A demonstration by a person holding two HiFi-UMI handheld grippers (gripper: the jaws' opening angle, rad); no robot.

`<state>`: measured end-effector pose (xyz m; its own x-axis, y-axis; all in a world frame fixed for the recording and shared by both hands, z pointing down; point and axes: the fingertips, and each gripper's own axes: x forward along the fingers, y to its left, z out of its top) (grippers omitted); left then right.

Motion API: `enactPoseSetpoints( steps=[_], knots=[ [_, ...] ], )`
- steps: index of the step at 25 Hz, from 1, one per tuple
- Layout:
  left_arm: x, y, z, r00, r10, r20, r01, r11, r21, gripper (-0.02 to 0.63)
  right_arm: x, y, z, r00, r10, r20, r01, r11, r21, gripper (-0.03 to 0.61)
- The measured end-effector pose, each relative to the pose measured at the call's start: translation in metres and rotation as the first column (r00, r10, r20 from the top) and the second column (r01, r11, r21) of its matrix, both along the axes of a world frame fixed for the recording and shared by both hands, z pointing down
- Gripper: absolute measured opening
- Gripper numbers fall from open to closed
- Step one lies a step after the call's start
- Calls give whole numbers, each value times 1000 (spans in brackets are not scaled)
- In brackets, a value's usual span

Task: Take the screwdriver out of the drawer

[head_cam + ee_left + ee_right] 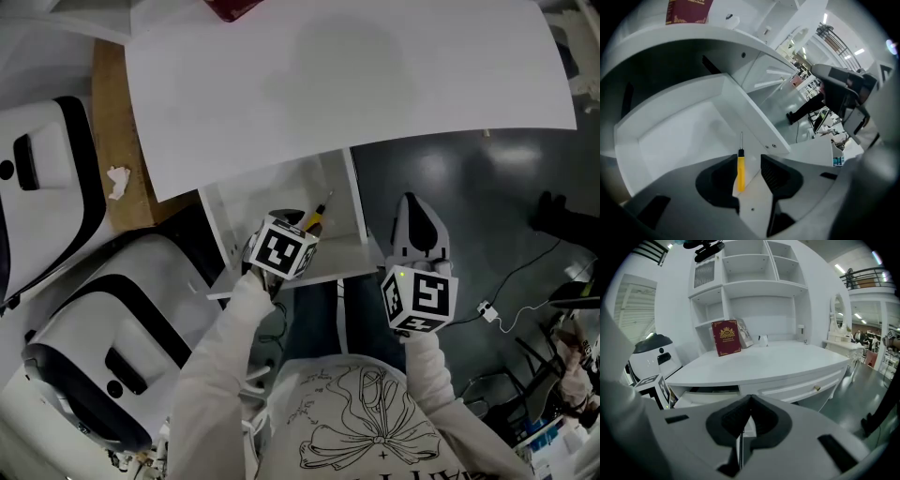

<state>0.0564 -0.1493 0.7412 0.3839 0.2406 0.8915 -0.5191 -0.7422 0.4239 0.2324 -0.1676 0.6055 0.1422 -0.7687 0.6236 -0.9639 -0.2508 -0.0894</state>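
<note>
A screwdriver (pixel 317 217) with a yellow handle lies in the open white drawer (pixel 272 187), near its right wall. My left gripper (pixel 298 223) reaches down into the drawer from the front. In the left gripper view its jaws stand open, and the yellow handle (pixel 740 169) lies between them, close to the left finger, shaft pointing away. The left gripper (pixel 749 171) does not press on it. My right gripper (pixel 419 220) hangs over the dark floor to the right of the drawer, shut with nothing in it. In its own view the right gripper (pixel 749 403) faces the desk front.
The white desk top (pixel 347 75) overhangs the back of the drawer, with a red book (pixel 725 337) on it. A second drawer front with a small knob (pixel 817 388) is closed. Large white-and-black machines (pixel 56 187) stand at the left. A cable (pixel 511 291) lies on the floor at the right.
</note>
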Motion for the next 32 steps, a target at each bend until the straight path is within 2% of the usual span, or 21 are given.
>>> enactPoseSetpoints(
  steps=[3, 18, 27, 32],
  knots=[
    [3, 5, 12, 1000, 22, 12, -21, 999, -32, 147, 1, 0, 4, 1000, 2, -1, -2, 1000, -7, 3],
    [7, 9, 52, 996, 33, 85, -25, 995, -92, 156, 0, -1, 28, 1000, 4, 18, -3, 999, -46, 3],
    [-3, 21, 74, 984, 94, 153, -70, 986, -154, 156, 0, 2, 39, 1000, 15, 20, -14, 997, -70, 3],
    [-4, 24, 83, 976, 124, 177, -96, 983, -159, 156, 1, 4, 43, 1000, 23, 19, -21, 997, -79, 3]
  ],
)
